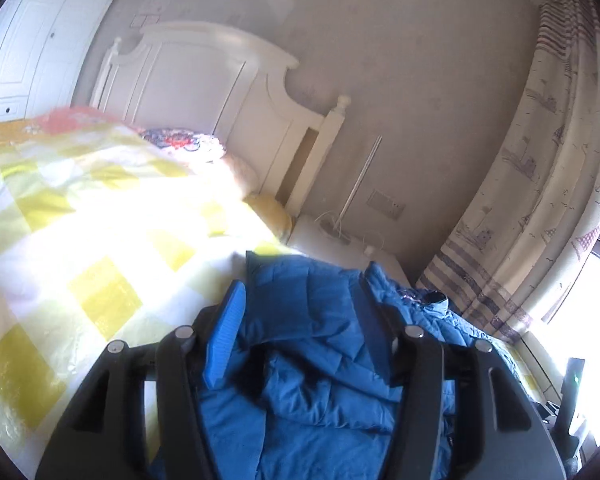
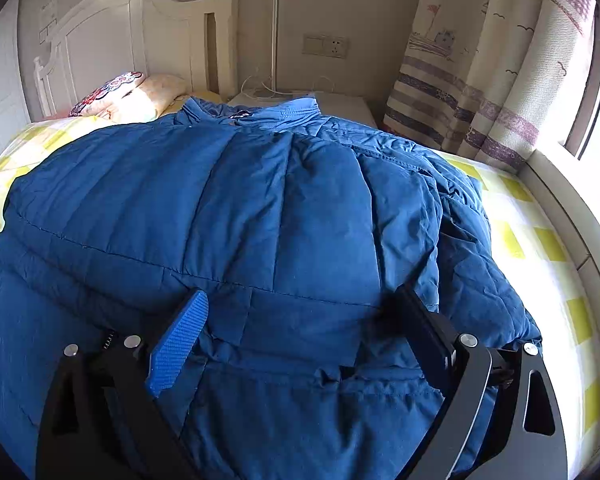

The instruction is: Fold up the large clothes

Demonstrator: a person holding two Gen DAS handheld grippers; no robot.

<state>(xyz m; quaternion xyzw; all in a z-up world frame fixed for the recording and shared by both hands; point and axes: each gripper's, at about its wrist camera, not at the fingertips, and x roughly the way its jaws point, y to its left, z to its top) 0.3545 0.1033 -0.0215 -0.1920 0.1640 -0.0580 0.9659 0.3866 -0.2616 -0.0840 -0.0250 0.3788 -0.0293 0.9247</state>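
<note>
Bedroom with a white headboard (image 2: 112,28), sailboat-print curtain (image 2: 472,80) by the window, white nightstand (image 2: 340,104) in the corner. Yellow-and-white checked bedspread (image 1: 80,248) over the bed, floral pillow (image 2: 108,94) near the head. Blue quilted jacket (image 2: 240,208) spread across the bedspread, collar toward the nightstand. Right gripper (image 2: 300,312) low over the jacket's near part, jaws spread wide, gripping nothing. Left gripper (image 1: 300,300) over rumpled jacket folds, jaws apart, fabric between them but not pinched.
</note>
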